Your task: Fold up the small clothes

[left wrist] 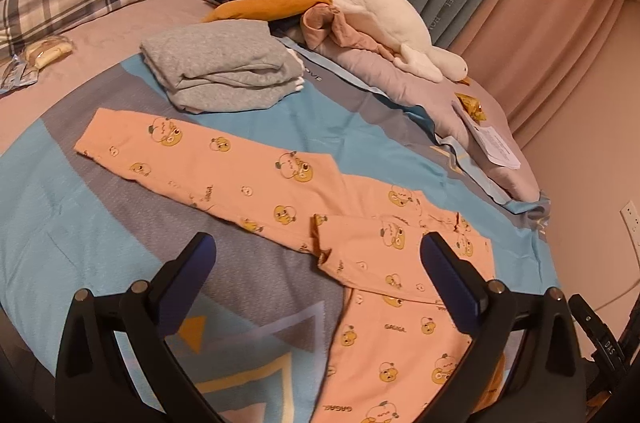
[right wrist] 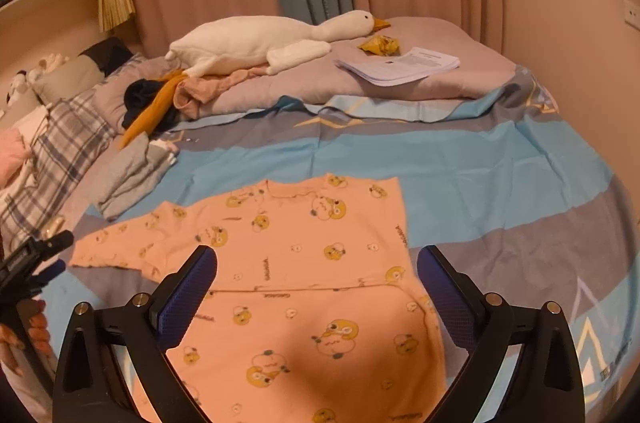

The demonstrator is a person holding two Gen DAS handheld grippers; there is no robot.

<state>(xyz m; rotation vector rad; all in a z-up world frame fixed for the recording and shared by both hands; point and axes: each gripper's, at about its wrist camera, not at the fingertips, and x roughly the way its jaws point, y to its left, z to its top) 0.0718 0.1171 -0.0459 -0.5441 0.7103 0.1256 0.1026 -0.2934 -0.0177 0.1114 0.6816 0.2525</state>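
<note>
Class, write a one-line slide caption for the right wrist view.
Open right gripper above a peach duck-print top spread on the striped bedspread.

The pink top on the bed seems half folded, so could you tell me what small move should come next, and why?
Probably the left gripper should take the cuff of the long sleeve and fold it across the pink top. That sleeve lies stretched out flat on the bedspread, while the opposite side is already folded in, and both grippers stand open, holding nothing.

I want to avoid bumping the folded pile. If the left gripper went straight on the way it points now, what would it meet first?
Probably the pink shirt, along its outstretched sleeve; the grey folded pile lies further back. Depth is uncertain.
</note>
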